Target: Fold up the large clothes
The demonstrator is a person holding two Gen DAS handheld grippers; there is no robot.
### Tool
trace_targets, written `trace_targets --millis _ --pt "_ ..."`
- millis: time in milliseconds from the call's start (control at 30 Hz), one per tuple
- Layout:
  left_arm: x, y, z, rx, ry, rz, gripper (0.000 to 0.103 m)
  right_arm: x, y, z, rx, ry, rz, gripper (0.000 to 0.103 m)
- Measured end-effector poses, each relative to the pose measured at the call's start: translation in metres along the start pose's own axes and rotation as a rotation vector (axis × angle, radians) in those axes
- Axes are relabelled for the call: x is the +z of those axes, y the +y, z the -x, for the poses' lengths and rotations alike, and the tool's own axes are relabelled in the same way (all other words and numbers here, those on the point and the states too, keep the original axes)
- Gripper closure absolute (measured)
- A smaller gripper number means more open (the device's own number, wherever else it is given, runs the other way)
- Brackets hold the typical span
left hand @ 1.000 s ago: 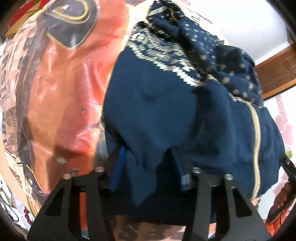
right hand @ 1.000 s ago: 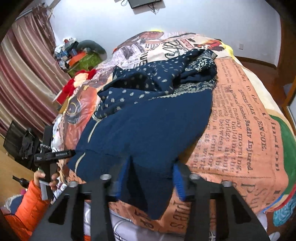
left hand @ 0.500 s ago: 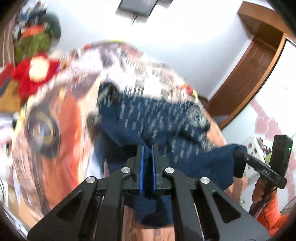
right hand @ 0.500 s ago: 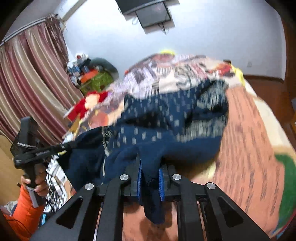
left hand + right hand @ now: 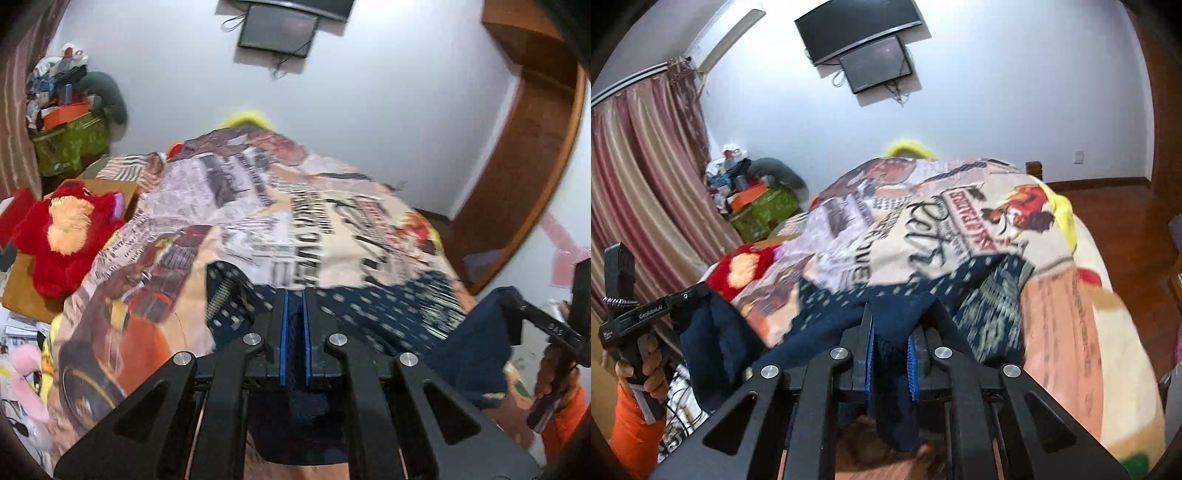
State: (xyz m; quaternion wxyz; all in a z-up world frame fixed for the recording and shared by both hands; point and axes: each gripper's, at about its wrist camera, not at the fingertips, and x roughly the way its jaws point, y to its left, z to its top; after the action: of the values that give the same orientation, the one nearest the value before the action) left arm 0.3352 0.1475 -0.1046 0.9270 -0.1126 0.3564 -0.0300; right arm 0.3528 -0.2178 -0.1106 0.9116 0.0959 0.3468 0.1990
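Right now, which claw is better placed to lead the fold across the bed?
Neither clearly: it looks like a two-handed move. The left claw and right claw are each shut on the navy sweater; its patterned part lies on the printed blanket.

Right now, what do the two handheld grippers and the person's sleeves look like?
Both the left gripper and the right gripper are black, with angular cut-out fingers, silver bolts and blue pads. White lettering marks the side. The sleeves are orange.

sweater [image 5: 827, 332]: navy, pale dots (blurred) | blanket [image 5: 295, 221]: newsprint pattern, orange | plush toy [image 5: 66, 236]: red
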Motion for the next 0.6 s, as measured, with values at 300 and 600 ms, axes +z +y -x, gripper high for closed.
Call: trace_targets --millis 300,600 --pt "-0.005 0.06 -0.141 0.259 0.192 0.071 0.098 0.018 -0.066 -0.138 -0.125 0.195 -0.083 0.092" --pt "-0.039 0.073 -0.169 0.279 0.273 0.029 0.095 0.018 -0.093 -0.165 -0.03 0.319 -0.146 0.091"
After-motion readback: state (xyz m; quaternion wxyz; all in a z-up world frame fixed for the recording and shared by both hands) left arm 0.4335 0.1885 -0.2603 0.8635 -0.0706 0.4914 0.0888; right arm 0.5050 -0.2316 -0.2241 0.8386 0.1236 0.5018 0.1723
